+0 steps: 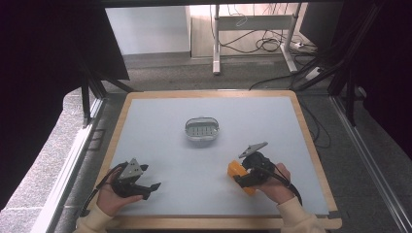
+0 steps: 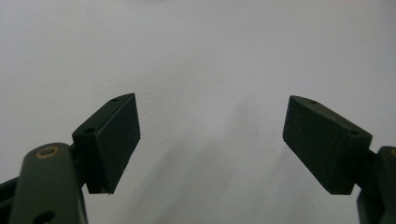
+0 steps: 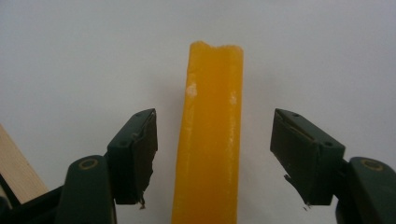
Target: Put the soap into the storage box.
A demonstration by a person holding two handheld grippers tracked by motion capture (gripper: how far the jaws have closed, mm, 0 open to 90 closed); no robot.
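The right gripper (image 3: pixel 212 158) straddles a long yellow-orange foam-like bar (image 3: pixel 210 149) lying on the grey table (image 1: pixel 165 160), jaws apart, pads not yet touching. Grasping seems underway; next, squeeze squarely. The left gripper (image 2: pixel 210 144) rests open, empty.

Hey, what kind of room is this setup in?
Probably a lab or recording workspace, not a home: a wood-edged table stands between dark curtains, loose cables trail over the floor by a desk frame, and each hand works a hand-held gripper.
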